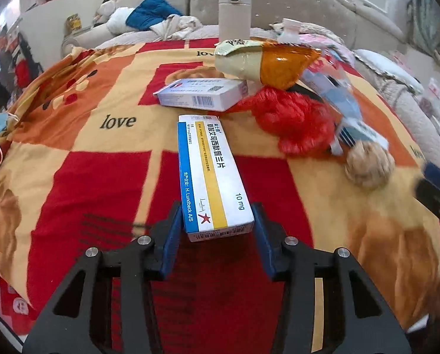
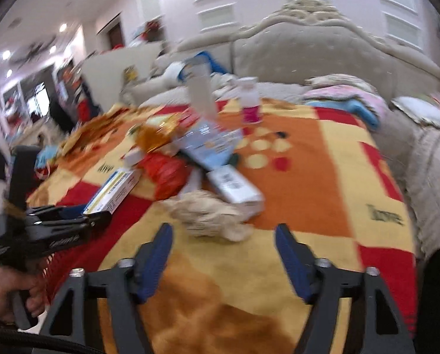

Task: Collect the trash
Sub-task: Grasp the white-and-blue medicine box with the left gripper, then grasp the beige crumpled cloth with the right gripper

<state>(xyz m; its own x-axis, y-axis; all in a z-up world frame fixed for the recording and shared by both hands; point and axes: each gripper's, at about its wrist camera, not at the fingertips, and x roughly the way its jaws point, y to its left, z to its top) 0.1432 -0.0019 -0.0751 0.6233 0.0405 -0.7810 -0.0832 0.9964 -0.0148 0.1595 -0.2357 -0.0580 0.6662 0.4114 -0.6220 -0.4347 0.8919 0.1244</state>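
Medicine box (image 1: 212, 174), lying lengthwise mid-blanket (image 1: 72, 183) toward its near edge, has its near end clamped in the left gripper (image 1: 218, 221), while the right gripper (image 2: 224, 255) gapes empty before a crumpled tissue wad (image 2: 211, 215).

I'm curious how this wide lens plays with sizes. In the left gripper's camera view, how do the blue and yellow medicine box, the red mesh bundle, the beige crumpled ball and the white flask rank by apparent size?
1. Blue and yellow medicine box, though it lies nearest the lens, which inflates it.
2. Red mesh bundle.
3. White flask and beige crumpled ball look about alike; the flask stands farthest away, so I won't rank them.
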